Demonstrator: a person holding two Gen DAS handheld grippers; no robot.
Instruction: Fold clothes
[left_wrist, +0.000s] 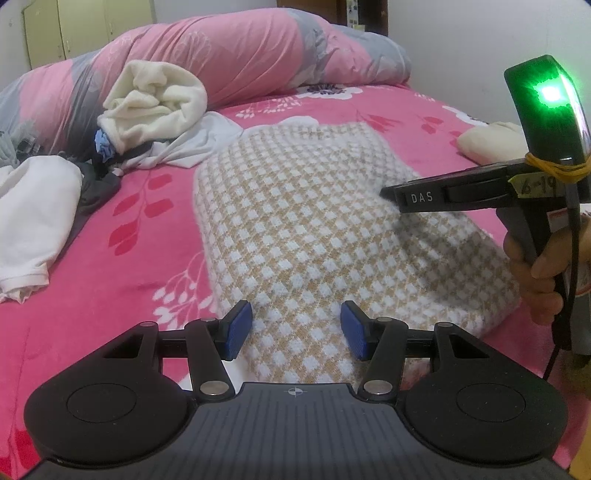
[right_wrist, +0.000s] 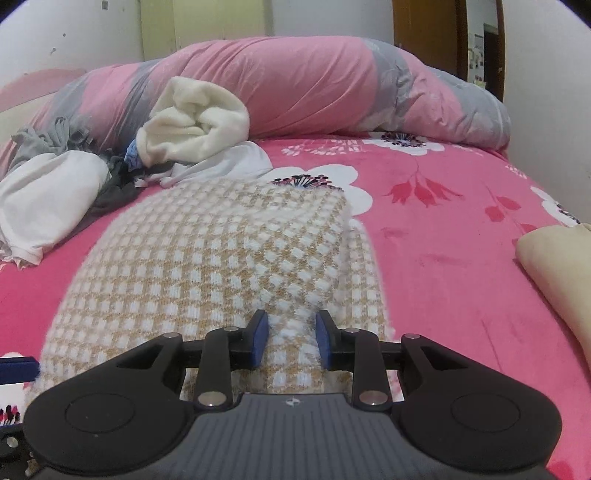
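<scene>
A bed covered by a bright pink floral sheet (right_wrist: 443, 258) filled both views. Along its far side a rolled pink and grey duvet (right_wrist: 295, 85) was laid. In the middle of the sheet a tan and white checked knit garment (left_wrist: 306, 229) was spread, folded into a thick, roughly oblong shape with its near edge towards the cameras. To the left of it, a heap of unfolded clothes was seen: a cream fleece item (right_wrist: 195, 122) bundled on top, a pale white shirt (right_wrist: 229, 162) beneath it, a white garment (right_wrist: 48, 199) nearer the edge, and dark and grey pieces between them. A folded cream-coloured item (right_wrist: 554, 266) was seen at the right edge of the bed, well apart from the knit.

The left gripper (left_wrist: 296, 330) was held low over the near edge of the knit, its blue pads wide apart and nothing gripped between them. The right gripper (right_wrist: 291, 341) was likewise held over the near part of the knit, its blue pads parted about halfway; whether the cloth between them was touched could not be told. In the left wrist view the right gripper was seen from the side, above the knit's right portion, gripped by the person's right hand (left_wrist: 543, 273), with a green light (left_wrist: 550, 94) lit on its top.
</scene>
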